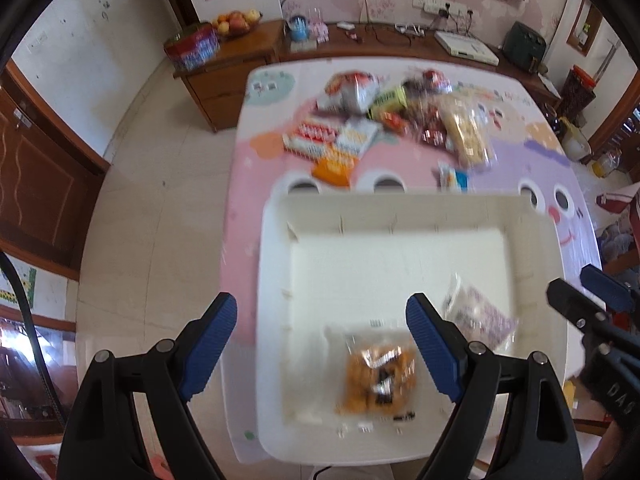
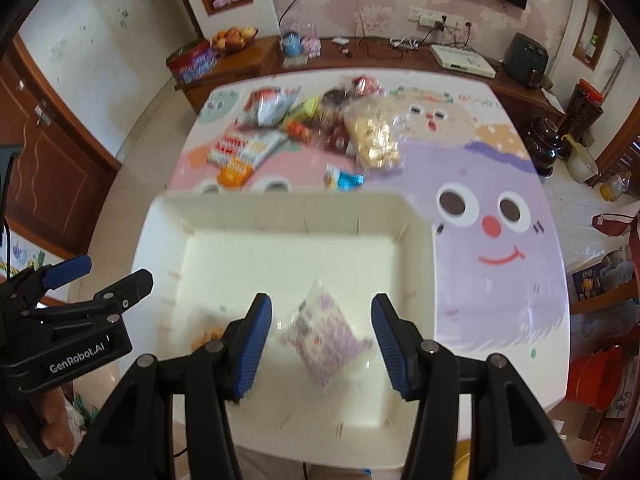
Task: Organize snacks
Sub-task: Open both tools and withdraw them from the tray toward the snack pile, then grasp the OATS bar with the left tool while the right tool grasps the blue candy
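A white bin [image 1: 276,280] [image 2: 420,264] stands on the near part of the table. In it lie an orange snack packet [image 1: 378,376] and a pale purple packet [image 1: 480,316] [image 2: 326,340]. My left gripper [image 1: 320,344] is open and empty, above the bin's near left part. My right gripper [image 2: 322,346] is open and empty, above the purple packet; it also shows in the left wrist view [image 1: 588,292]. A pile of snack packets [image 1: 392,120] [image 2: 316,132] lies on the far part of the table.
The table carries a pink and purple cartoon cloth [image 2: 500,216]. A small blue packet [image 2: 344,179] lies just beyond the bin. A wooden sideboard [image 1: 248,60] with a fruit bowl and a tin stands behind. Tiled floor lies left.
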Demonstrator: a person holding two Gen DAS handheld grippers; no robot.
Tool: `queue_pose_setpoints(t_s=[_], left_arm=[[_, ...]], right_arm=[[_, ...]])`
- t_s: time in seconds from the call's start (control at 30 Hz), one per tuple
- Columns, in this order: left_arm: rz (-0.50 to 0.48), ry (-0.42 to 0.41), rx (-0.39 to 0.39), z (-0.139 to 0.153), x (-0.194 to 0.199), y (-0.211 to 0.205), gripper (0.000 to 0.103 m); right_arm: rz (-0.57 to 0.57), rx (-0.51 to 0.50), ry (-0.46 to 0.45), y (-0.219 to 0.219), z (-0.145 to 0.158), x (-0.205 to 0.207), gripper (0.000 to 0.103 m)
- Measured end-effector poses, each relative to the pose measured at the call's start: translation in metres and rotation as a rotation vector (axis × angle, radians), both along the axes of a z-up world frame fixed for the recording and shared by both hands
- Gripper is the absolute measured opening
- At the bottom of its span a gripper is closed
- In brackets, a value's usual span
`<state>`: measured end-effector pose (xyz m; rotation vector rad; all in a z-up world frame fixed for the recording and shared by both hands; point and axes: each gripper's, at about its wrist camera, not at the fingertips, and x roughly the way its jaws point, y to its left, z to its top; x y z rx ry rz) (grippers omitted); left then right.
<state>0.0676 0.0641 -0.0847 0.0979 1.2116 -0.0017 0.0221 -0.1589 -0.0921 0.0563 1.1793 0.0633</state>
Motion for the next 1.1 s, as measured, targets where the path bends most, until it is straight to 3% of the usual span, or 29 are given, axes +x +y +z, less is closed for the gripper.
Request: queue_pose_setpoints(t_s=[0.5,0.73,0.87,1.1], left_arm=[[-0.063,-0.136,-0.031,0.047,0.091,-0.006,0.086],[-0.092,-0.158,-0.032,0.048,0.145,-0.011,0.091],[-0.115,-0.077,-0.036,0.018,0.182,-0.013,0.091],[-0.213,0.17,-0.116,-0.067,0.228,-0.021,0.091]], right_arm=[[-0.06,0.002,-0.151,-0.018,0.056,0.088,0.052],[-0.076,-0.023,-0.17,-0.028,0.06,0.134,0.052],[-0.095,0.008,-0.083,-0.034,0.031,0.164,0.052],[-0.138,0.108,0.164,-0.04,-0.052,0.195,0.052]])
